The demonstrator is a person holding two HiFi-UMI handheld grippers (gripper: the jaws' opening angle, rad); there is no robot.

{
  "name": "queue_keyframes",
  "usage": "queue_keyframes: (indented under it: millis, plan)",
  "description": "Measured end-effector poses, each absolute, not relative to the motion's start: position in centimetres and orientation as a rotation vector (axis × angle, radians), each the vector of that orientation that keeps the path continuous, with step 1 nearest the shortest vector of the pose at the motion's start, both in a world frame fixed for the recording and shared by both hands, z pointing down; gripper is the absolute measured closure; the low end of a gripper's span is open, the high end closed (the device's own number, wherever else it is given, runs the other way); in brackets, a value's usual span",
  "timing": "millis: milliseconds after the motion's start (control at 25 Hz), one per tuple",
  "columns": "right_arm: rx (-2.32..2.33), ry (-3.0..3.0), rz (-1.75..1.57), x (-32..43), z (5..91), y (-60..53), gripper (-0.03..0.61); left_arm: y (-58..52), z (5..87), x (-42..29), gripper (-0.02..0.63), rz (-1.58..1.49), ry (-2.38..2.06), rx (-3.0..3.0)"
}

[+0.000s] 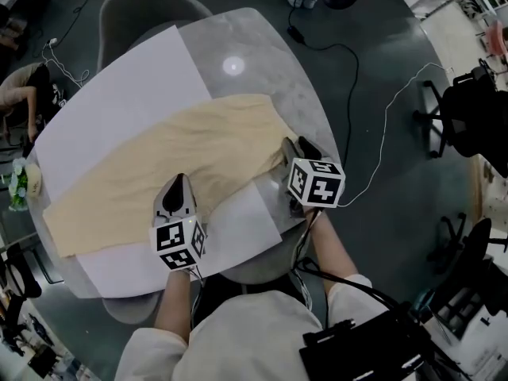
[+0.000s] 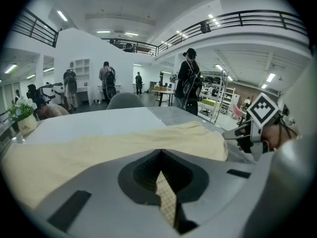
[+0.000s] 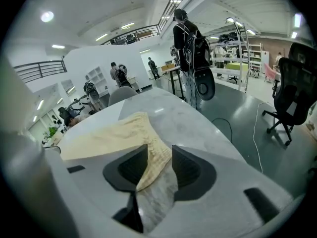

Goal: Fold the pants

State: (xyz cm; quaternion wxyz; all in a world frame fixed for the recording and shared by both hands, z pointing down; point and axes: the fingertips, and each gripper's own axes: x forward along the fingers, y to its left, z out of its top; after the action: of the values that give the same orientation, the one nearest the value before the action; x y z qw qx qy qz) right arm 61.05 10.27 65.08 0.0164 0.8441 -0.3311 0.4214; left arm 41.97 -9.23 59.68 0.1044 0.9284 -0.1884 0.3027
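The pants (image 1: 198, 157), cream-coloured, lay spread out flat and slantwise across the grey table (image 1: 262, 46), resting partly on a large white sheet (image 1: 127, 86) and partly on the bare tabletop, with a smaller white sheet (image 1: 250, 217) showing at the near edge between the two grippers. The left gripper (image 1: 180, 179) sat at the near long edge of the garment, about midway along it; in the left gripper view its jaws met at the tips with a strip of the checked cream fabric pinched between them. The right gripper (image 1: 298, 148) was at the end of the pants nearer the person's right, close to the table's edge. In the right gripper view its jaws stood apart, the garment's edge lay in the gap against one jaw, and bare grey tabletop showed beside it, so the pads were not pressing on the cloth. A small potted plant (image 1: 20, 182) stood at the far left end of the table, and a grey chair (image 1: 151, 6) was at the table's far side. A person with a backpack (image 3: 190, 48) stood beyond the table.
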Motion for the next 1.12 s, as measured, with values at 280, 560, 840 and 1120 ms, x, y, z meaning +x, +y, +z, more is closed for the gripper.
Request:
queue_keyframes:
  millis: [280, 560, 840, 1120]
  plan:
    - [2.477, -1.028, 1.304, 62.1, 67.1, 9.1, 0.377, -10.6, 60.2, 41.6, 0.611, 0.904, -0.606, 2.728]
    - [2.343, -0.954, 1.323, 62.0, 67.6, 8.9, 0.417, -10.9, 61.0, 41.7, 0.609, 0.918, -0.607, 2.714]
    - [2.306, -0.952, 1.321, 61.8, 67.8, 8.6, 0.480, -10.6, 61.8, 42.1, 0.609, 0.934, -0.584, 2.700]
    - [2.305, -1.009, 1.362, 60.8, 67.5, 7.9, 0.534, -10.0, 61.5, 41.8, 0.609, 0.921, -0.576, 2.684]
